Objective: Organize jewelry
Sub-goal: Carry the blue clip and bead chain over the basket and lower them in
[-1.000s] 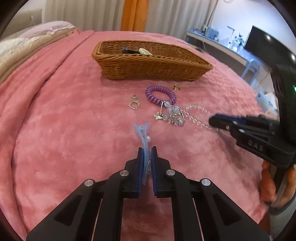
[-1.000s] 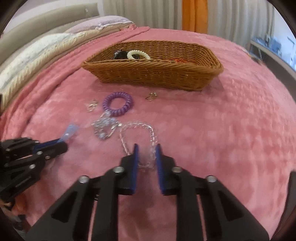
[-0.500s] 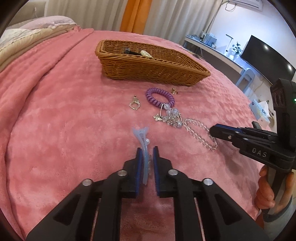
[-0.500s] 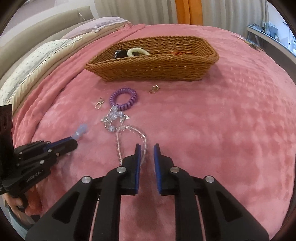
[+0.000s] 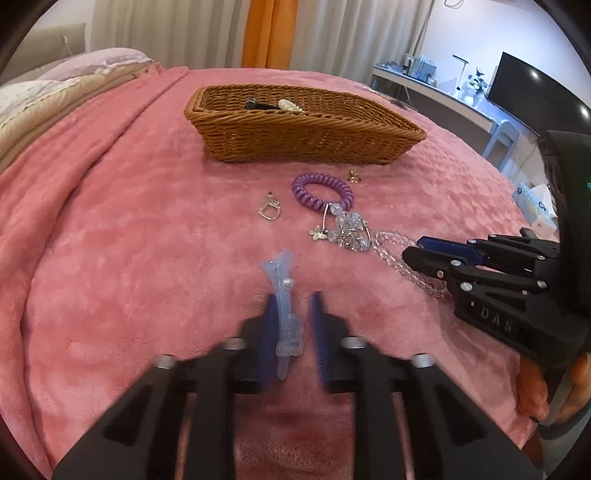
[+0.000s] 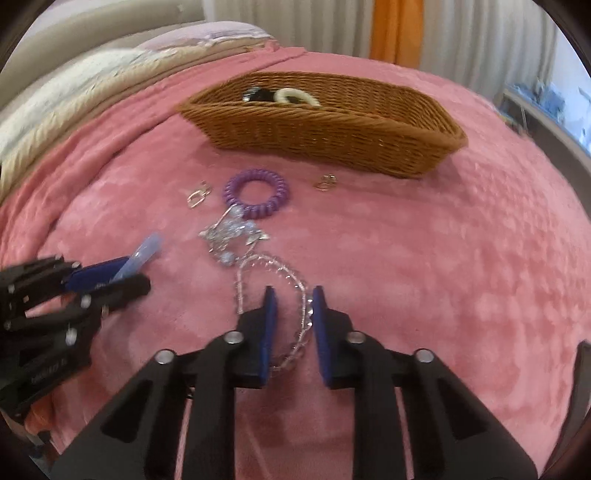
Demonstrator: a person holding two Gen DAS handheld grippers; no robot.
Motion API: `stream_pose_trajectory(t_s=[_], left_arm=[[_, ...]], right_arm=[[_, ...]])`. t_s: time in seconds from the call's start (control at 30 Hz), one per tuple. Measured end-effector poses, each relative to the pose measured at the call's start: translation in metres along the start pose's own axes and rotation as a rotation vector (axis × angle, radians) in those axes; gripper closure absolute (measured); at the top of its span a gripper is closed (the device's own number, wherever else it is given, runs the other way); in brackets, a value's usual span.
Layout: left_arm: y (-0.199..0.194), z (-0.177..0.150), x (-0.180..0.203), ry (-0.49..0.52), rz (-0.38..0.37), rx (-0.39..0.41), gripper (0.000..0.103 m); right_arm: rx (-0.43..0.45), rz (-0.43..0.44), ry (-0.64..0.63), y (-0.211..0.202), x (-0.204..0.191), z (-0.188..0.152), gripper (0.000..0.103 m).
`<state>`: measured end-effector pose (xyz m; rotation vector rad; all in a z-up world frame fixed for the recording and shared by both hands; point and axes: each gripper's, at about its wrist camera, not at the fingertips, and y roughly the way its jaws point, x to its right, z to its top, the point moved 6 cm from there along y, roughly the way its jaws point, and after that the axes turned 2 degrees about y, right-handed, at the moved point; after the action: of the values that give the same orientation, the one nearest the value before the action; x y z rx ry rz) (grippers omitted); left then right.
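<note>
Where curtains hang, a pink blanket bears the basket.

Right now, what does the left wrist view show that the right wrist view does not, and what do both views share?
Only the left wrist view shows the whole light blue hair clip lying between the open fingers of the left hand-held gripper, and a dark screen at the far right.

Only the right wrist view shows the clear bead bracelet passing between the open fingers of the right hand-held gripper.

Both show the wicker basket, the purple coil hair tie and the pink blanket.
</note>
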<state>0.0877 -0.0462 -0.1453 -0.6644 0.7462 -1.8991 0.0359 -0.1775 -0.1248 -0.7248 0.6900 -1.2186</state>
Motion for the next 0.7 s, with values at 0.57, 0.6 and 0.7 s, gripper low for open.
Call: stream_pose_trajectory(t_s=[0.57,0.6,0.7], left_arm=[[-0.067,0.051,0.009,-0.036,-0.076,0.194,0.096],[-0.071,0.06,0.013,-0.021,-0.072,0.208,0.096],[-0.079,0.091,0.02,0.008,-0.065,0.247,0.096]], right_arm=[[0.167,0.185,0.099,-0.087,0.014,0.051,0.097],[0.188,0.177,0.098,-0.093,0.018,0.059,0.097],[0.233,0.159,0.093,-0.105,0.027,0.083,0.097]])
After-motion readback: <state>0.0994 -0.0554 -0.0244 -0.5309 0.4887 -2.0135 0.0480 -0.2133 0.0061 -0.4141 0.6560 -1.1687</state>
